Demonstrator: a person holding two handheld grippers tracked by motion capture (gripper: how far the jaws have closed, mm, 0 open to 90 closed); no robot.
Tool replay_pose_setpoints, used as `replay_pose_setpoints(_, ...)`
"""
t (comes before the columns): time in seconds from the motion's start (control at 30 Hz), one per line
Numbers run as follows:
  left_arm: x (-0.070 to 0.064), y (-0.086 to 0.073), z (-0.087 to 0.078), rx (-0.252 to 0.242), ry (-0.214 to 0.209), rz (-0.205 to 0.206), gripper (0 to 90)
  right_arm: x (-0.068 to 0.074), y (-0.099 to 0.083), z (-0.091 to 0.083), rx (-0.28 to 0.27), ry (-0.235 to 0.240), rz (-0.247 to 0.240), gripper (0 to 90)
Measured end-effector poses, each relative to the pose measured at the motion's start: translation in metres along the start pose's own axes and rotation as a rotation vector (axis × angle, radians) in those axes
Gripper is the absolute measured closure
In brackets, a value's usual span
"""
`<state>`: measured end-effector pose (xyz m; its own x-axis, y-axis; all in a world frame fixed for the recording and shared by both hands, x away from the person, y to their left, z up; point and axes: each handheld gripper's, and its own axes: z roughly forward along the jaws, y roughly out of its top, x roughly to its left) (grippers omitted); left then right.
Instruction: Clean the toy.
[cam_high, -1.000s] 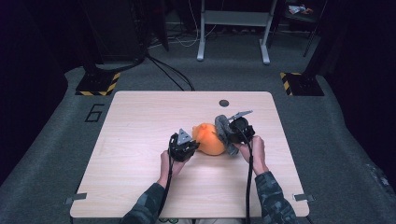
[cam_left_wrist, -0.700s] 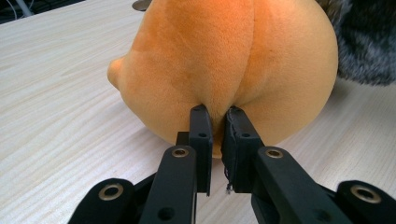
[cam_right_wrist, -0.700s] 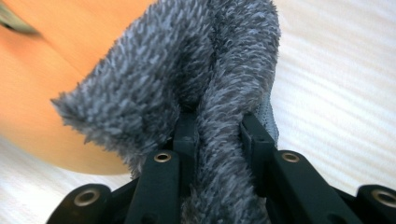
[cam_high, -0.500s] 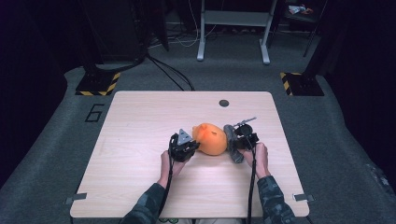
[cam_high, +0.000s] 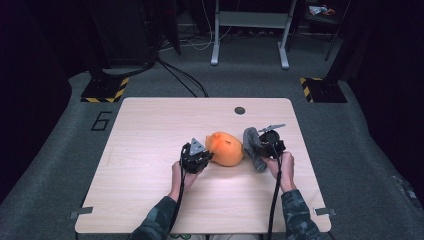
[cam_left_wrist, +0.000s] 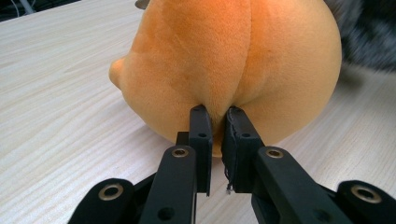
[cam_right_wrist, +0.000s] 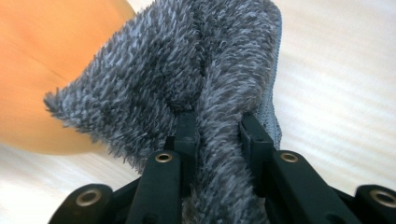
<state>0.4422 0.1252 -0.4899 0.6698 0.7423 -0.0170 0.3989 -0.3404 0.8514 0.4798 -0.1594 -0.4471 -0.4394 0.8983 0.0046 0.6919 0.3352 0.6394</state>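
1. Two tongs are at work: the left tongs (cam_left_wrist: 215, 122) pinch a fold of the orange plush toy (cam_high: 226, 148), and the right tongs (cam_right_wrist: 215, 128) clamp the grey fuzzy cloth (cam_high: 254, 148).
2. Since a second ago, the cloth has drawn away rightward and now hangs beside the toy, so the separation looks nearly complete.
3. The toy lies mid-tabletop (cam_high: 150, 150), nearer the right edge, its long axis left-right and its pointed end toward the left tongs.

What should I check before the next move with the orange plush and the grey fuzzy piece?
1. Left tongs pinch a fold of the orange plush: ok.
2. Right tongs clamp the grey fuzzy piece: ok.
3. Grey fuzzy piece off the plush: cannot tell; they sit close in the high view.
4. Plush rests on the table: ok.
5. Plush well inside the table edges: ok.
6. How far the grey piece is lifted: cannot tell.
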Motion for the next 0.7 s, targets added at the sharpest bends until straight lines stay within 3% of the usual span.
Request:
replay_pose_setpoints(0.03,0.000,0.000,0.000,-0.001,0.000,0.000,82.3,0.004,0.007,-0.015,-0.041,-0.005,-0.022,72.4)
replay_pose_setpoints(0.07,0.000,0.000,0.000,-0.002,-0.001,-0.007,82.3,0.004,0.007,-0.015,-0.041,-0.005,-0.022,72.4)
replay_pose_setpoints(0.1,0.000,0.000,0.000,-0.002,0.000,-0.003,82.2,0.010,0.014,-0.029,-0.082,0.015,-0.038,72.4)
replay_pose_setpoints(0.13,0.000,0.000,0.000,-0.002,0.002,-0.001,82.2,0.010,0.014,-0.029,-0.082,0.015,-0.038,72.4)
replay_pose_setpoints(0.2,0.000,0.000,0.000,-0.004,0.000,-0.004,82.1,0.025,0.024,-0.040,-0.110,0.032,-0.072,72.3)
replay_pose_setpoints(0.27,0.000,0.000,0.000,-0.003,0.001,-0.004,82.0,0.030,0.026,-0.040,-0.108,0.047,-0.093,72.3)
replay_pose_setpoints(0.3,0.000,0.000,0.000,-0.003,0.000,-0.004,82.0,0.040,0.029,-0.033,-0.076,0.055,-0.116,72.2)
replay_pose_setpoints(0.37,0.001,0.000,0.000,-0.005,0.001,-0.004,81.8,0.047,0.029,-0.020,-0.026,0.052,-0.146,72.2)
replay_pose_setpoints(0.4,0.001,0.000,0.000,-0.005,0.001,-0.004,81.5,0.047,0.029,-0.020,-0.026,0.052,-0.146,72.2)
replay_pose_setpoints(0.43,0.001,0.000,0.000,-0.001,0.002,-0.001,81.0,0.051,0.027,-0.008,-0.003,0.041,-0.157,72.3)
replay_pose_setpoints(0.57,0.004,-0.001,-0.001,-0.008,0.003,0.002,78.7,0.049,0.026,-0.004,-0.016,0.046,-0.138,72.3)
replay_pose_setpoints(0.67,0.007,-0.001,-0.003,-0.001,0.001,0.006,71.4,0.047,0.028,-0.003,-0.021,0.038,-0.147,72.3)
replay_pose_setpoints(0.7,0.009,-0.001,-0.002,0.006,0.019,0.008,60.4,0.048,0.029,-0.003,-0.013,0.036,-0.139,72.3)
